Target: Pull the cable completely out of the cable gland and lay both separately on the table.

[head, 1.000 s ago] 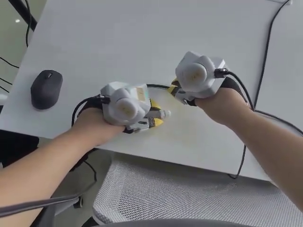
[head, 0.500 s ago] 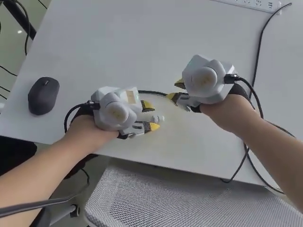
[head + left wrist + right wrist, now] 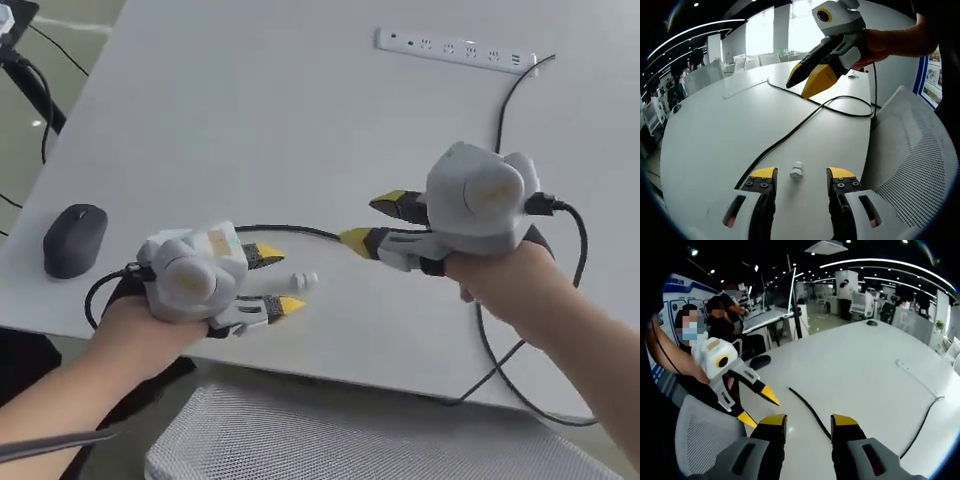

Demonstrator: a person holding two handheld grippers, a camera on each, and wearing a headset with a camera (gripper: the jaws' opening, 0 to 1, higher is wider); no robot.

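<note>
left gripper (image 3: 796,176) jaws apart, gland (image 3: 797,170) between tips; right gripper (image 3: 809,421) jaws apart, cable (image 3: 804,401) just ahead.

— What sort of place is shown?
— An open-plan office is shown. A mouse (image 3: 74,240) and a power strip (image 3: 455,50) are laid on a long white table (image 3: 250,110), and a mesh chair (image 3: 350,440) is drawn up to it.
— What else is it shown by?
— In the right gripper view a wide room is lit by ceiling strips (image 3: 865,262). A monitor (image 3: 777,290) is set up, people (image 3: 720,307) are gathered beside it, and posters (image 3: 675,290) are hung on the wall. More chairs (image 3: 707,75) are seen in the left gripper view.
</note>
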